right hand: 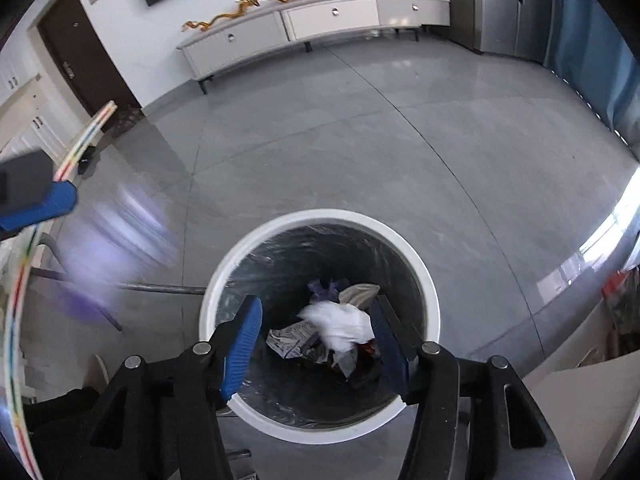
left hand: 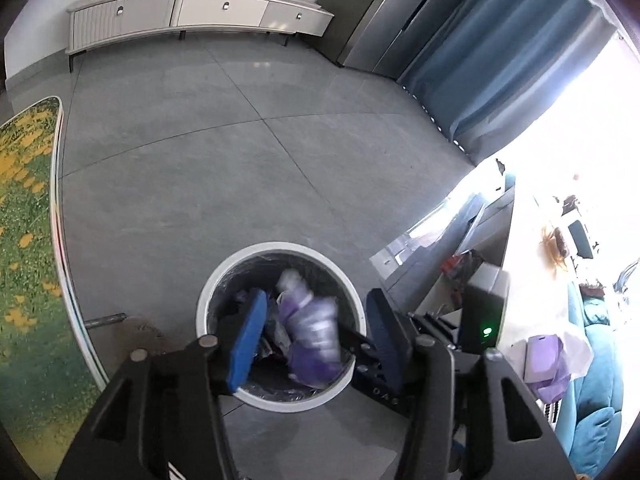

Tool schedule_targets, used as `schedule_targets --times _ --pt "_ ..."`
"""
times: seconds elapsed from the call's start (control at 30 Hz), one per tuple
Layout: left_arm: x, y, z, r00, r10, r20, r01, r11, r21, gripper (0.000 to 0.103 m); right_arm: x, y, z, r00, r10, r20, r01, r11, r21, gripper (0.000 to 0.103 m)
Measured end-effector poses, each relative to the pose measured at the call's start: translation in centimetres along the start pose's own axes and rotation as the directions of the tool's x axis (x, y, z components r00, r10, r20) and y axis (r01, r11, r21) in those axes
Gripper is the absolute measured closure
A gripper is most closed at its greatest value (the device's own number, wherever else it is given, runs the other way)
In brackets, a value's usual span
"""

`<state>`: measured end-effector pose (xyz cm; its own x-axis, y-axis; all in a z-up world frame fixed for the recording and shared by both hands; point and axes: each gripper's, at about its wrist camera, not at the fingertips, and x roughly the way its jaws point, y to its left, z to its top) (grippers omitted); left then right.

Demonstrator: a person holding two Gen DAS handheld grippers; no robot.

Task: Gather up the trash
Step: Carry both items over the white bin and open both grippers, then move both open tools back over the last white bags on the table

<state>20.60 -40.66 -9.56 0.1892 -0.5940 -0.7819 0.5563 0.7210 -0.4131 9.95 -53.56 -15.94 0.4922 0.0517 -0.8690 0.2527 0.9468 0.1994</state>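
A round bin with a white rim (left hand: pixel 280 249) and a black liner stands on the grey floor under both grippers. My left gripper (left hand: pixel 318 294) hangs open over it. A blurred purple-and-white packet (left hand: pixel 312 328) lies loose between its blue pads, over the bin's mouth, with neither pad pressing on it. In the right wrist view the same bin (right hand: pixel 320 216) holds wrappers and scraps. My right gripper (right hand: pixel 315 302) is open above it, and a blurred white crumpled paper (right hand: pixel 344 326) sits free between its fingers. The left gripper's blue pad (right hand: pixel 52 202) shows at the far left, with the purple packet's blur (right hand: pixel 112 240) below it.
A table with a green and yellow flowered top (left hand: pixel 28 240) stands left of the bin, its metal bar (right hand: pixel 160 289) low beside the rim. A white low cabinet (left hand: pixel 192 12) lines the far wall. Blue curtains (left hand: pixel 500 60), a teal sofa (left hand: pixel 600 360) and a purple bag (left hand: pixel 544 360) lie to the right.
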Motion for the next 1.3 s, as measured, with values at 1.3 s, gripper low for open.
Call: schedule_targets --times 1.3 --pt "-37.7 13.1 -17.4 0.538 0.722 0.436 -0.637 0.686 -0.351 0.039 -19.3 30.5 -1.6 0.921 0.294 0.256 -0.163 0.887 -0.432 0.023"
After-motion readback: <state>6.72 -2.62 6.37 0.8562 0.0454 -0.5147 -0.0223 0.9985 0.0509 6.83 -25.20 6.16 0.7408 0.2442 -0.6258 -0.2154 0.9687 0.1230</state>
